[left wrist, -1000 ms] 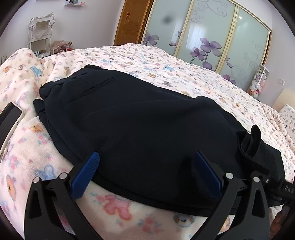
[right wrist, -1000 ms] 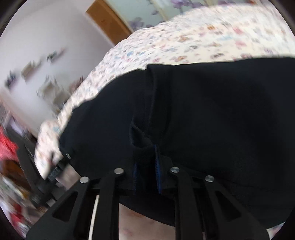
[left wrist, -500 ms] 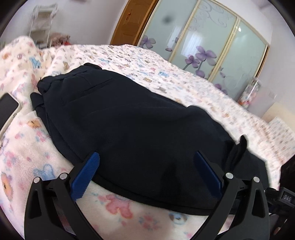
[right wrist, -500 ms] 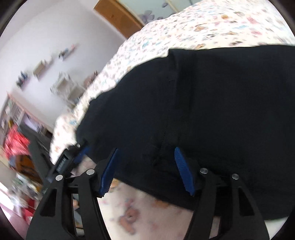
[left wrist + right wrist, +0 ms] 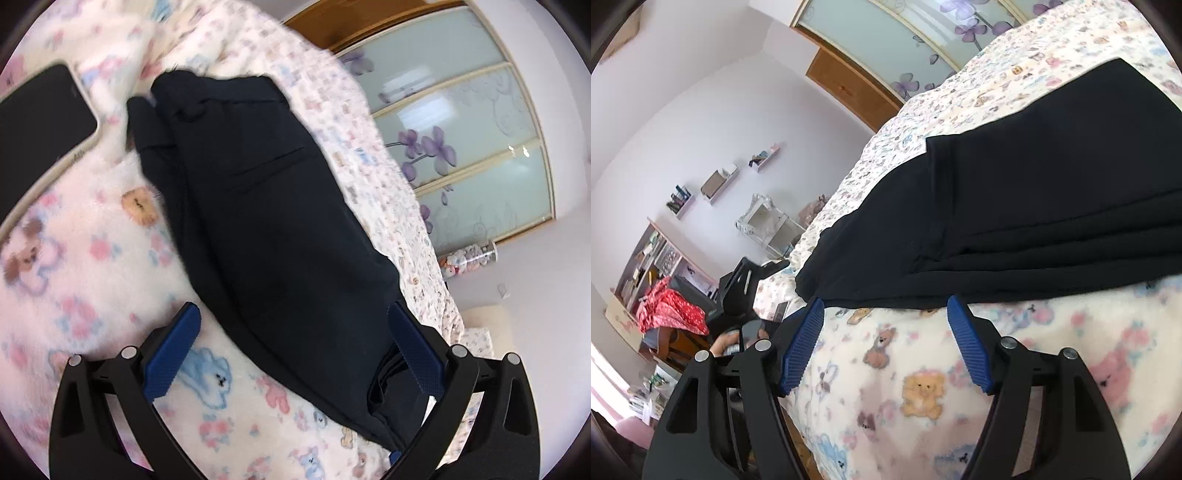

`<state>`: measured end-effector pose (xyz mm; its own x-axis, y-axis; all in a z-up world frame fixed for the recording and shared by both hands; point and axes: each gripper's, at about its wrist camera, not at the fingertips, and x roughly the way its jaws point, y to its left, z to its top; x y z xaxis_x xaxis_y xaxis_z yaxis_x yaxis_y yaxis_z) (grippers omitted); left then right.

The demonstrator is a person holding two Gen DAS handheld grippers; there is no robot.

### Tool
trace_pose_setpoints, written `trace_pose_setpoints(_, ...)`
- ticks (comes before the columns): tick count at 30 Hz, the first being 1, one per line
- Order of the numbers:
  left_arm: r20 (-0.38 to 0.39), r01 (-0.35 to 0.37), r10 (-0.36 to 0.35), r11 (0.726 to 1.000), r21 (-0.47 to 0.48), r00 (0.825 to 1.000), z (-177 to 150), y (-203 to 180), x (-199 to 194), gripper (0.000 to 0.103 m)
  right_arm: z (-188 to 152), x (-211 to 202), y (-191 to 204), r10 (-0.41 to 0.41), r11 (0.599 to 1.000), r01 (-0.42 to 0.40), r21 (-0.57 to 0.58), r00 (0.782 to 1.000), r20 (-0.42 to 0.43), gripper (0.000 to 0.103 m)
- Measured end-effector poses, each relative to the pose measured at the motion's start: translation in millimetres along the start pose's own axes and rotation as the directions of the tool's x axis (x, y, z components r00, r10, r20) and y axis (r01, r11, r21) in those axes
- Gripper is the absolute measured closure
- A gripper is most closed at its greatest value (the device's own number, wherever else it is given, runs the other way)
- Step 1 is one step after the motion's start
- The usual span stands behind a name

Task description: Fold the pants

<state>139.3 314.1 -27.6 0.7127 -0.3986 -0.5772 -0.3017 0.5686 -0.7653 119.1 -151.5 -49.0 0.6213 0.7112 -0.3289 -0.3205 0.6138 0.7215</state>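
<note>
The black pants (image 5: 280, 206) lie folded in layers on the patterned bed blanket (image 5: 74, 229); the right wrist view shows the pants (image 5: 1034, 192) with stacked folded edges facing me. My left gripper (image 5: 295, 314) is open and empty, its blue pads on either side of the pants' near end, just above the fabric. My right gripper (image 5: 886, 306) is open and empty, just short of the pants' near edge, above the blanket (image 5: 960, 387).
A black phone (image 5: 40, 118) lies on the blanket left of the pants. Frosted wardrobe doors (image 5: 461, 129) stand behind the bed. The left gripper and the hand holding it (image 5: 742, 291) show past the bed edge, with shelves and red cloth (image 5: 668, 310) beyond.
My right gripper let go of the pants' edge, opened and drew back off the fabric. My left gripper rolled and shifted along the pants, staying open.
</note>
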Motion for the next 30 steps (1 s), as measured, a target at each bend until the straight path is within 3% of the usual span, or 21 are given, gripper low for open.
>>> trace_pose_setpoints(3, -0.021, -0.002, 0.001, 0.999, -0.042, 1.0, 10.8, 4.5, 9.9, 0.002, -1.6, 2.5, -1.7, 0.003, 1.0, -0.003, -0.001, 1.0, -0.011, 0.032)
trace_pose_setpoints(9, 0.021, 0.024, -0.023, 0.997, -0.076, 1.0, 40.6, -0.2, 15.5, 0.002, -4.7, 4.6, -4.3, 0.01, 1.0, -0.01, -0.001, 1.0, -0.019, 0.032)
trace_pose_setpoints(12, 0.059, 0.09, -0.09, 0.996, 0.011, 0.994, 46.8, -21.1, 6.5, 0.002, -6.8, 9.4, -4.2, 0.006, 1.0, -0.007, -0.014, 0.999, -0.037, 0.032)
trace_pose_setpoints(15, 0.059, 0.034, -0.039, 0.996, 0.081, 0.998, 50.7, -31.7, 13.9, 0.002, -8.2, 11.2, -2.6, 0.002, 1.0, -0.003, -0.023, 0.999, -0.045, 0.032)
trace_pose_setpoints(17, 0.049, -0.017, 0.015, 0.999, 0.035, 0.999, 55.6, -22.2, 23.1, 0.004, -9.6, 10.0, -0.4, 0.004, 1.0, -0.006, -0.03, 0.999, -0.041, 0.031)
trace_pose_setpoints(22, 0.044, -0.055, 0.06, 0.993, -0.107, 0.997, 71.9, 4.3, 34.8, 0.019, -11.8, 11.3, 2.8, 0.009, 0.999, -0.011, -0.044, 0.999, -0.048, 0.031)
trace_pose_setpoints(23, 0.041, -0.068, 0.074, 0.99, -0.126, 0.996, 73.5, 5.8, 36.0, 0.025, -12.2, 11.4, 3.7, 0.008, 0.999, -0.011, -0.047, 0.999, -0.047, 0.031)
trace_pose_setpoints(25, 0.045, -0.12, 0.128, 0.982, -0.144, 0.991, 74.9, 5.1, 36.1, 0.047, -13.0, 11.4, 5.3, 0.011, 0.999, -0.013, -0.051, 0.999, -0.046, 0.031)
trace_pose_setpoints(26, 0.047, -0.157, 0.165, 0.977, -0.143, 0.985, 74.8, 4.2, 35.8, 0.068, -13.6, 11.2, 6.2, 0.013, 0.999, -0.015, -0.051, 0.999, -0.045, 0.031)
trace_pose_setpoints(28, 0.062, -0.203, 0.21, 0.974, -0.104, 0.976, 73.1, -0.1, 31.5, 0.075, -13.9, 10.7, 7.0, 0.023, 0.998, -0.025, -0.049, 0.999, -0.043, 0.031)
trace_pose_setpoints(30, 0.104, -0.278, 0.276, 0.96, 0.004, 0.955, 68.4, -22.1, 26.2, 0.082, -13.7, 8.9, 8.1, 0.043, 0.998, -0.045, -0.046, 0.998, -0.036, 0.031)
